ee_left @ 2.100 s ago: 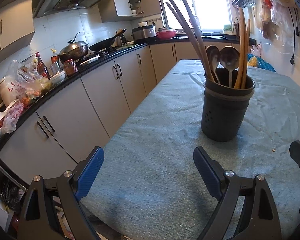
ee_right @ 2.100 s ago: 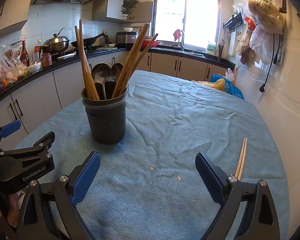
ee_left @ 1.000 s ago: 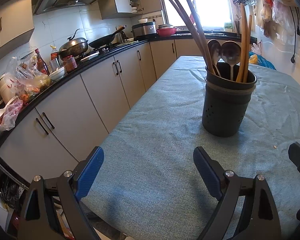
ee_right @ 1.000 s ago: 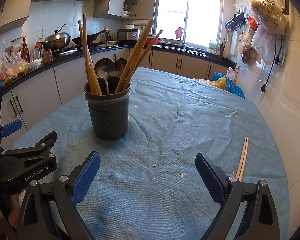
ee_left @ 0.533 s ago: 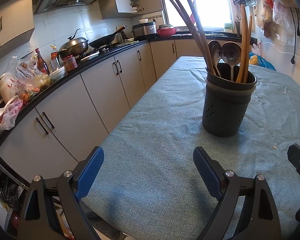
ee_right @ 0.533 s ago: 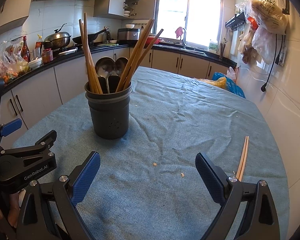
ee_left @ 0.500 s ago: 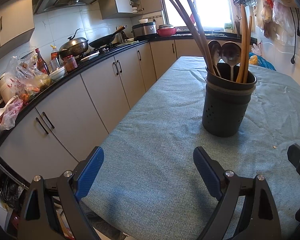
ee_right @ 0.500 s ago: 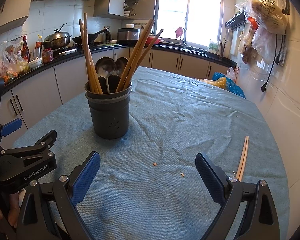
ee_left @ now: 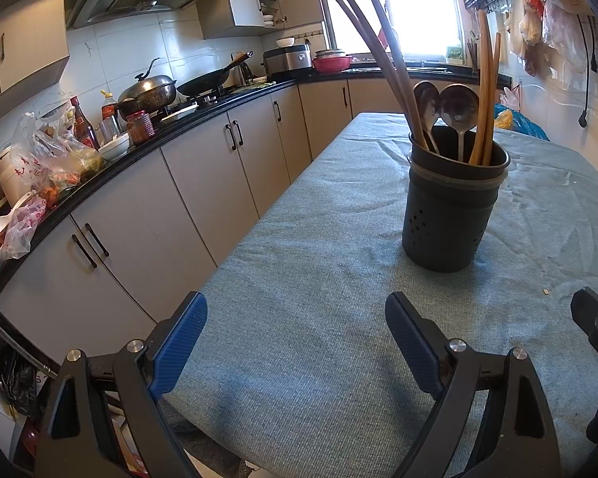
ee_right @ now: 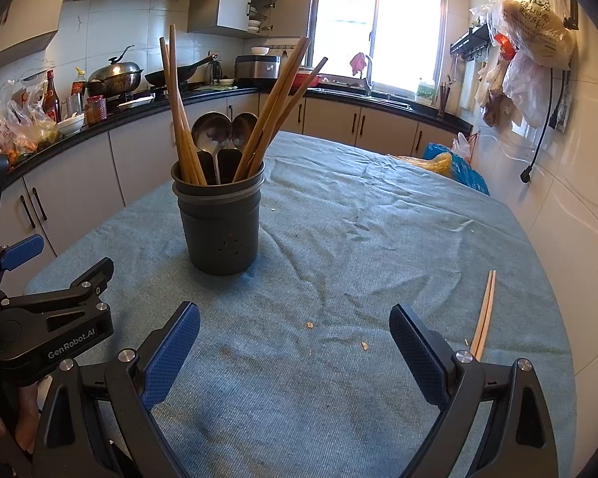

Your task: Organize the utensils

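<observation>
Both the left gripper (ee_left: 295, 330) and right gripper (ee_right: 295, 338) hang open and empty as spoons (ee_right: 211, 131) and long sticks fill the holder (ee_right: 219, 227), one chopstick pair (ee_right: 483, 312) left on the surface (ee_right: 358, 239) at four o'clock.

Left gripper (ee_left: 295, 334) held low and level, jaws spread wide, blue pads (ee_left: 179, 338) facing each other with nothing between them. Right gripper (ee_right: 295, 342) in the same pose, jaws wide apart, blue pads (ee_right: 416, 348) bare, nothing gripped. Side by side, close together, both pointing the same way; black body of the left one seen at the left edge of the right wrist view.
</observation>
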`<state>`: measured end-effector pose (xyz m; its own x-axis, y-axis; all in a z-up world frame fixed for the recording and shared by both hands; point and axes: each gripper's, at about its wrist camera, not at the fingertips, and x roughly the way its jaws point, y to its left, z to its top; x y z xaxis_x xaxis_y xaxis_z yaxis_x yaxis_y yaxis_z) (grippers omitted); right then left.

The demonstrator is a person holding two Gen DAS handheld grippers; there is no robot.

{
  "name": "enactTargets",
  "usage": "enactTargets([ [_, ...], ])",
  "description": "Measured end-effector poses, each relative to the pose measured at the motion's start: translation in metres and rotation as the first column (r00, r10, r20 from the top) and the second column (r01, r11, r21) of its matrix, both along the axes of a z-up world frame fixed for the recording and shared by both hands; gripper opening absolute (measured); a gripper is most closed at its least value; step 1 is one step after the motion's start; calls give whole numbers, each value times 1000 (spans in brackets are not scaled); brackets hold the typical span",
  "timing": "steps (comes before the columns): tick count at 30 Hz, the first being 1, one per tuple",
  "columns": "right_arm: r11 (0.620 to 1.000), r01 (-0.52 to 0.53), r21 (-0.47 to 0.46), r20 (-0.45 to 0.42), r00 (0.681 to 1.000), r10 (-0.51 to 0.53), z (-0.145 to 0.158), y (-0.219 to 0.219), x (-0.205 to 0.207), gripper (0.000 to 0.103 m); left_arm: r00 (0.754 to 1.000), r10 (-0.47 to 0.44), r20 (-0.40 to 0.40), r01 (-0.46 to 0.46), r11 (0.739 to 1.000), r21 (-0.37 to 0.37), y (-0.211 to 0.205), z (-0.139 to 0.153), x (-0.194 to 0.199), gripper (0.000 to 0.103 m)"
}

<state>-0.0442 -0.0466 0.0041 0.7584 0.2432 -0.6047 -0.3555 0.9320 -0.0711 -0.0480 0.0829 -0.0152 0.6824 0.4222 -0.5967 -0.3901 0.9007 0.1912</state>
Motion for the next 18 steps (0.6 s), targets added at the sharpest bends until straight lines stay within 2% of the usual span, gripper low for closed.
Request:
enactTargets([
  [14,1000,0,2,-2,1000,0,0,-1,0,98,1000,-3,-1,3,1000,-3,0,0,-1,90],
  [18,999,30,37,-13,999,-30,4,-17,2,98,1000,-6,4,6,1000,-10,1,2,-4,90],
])
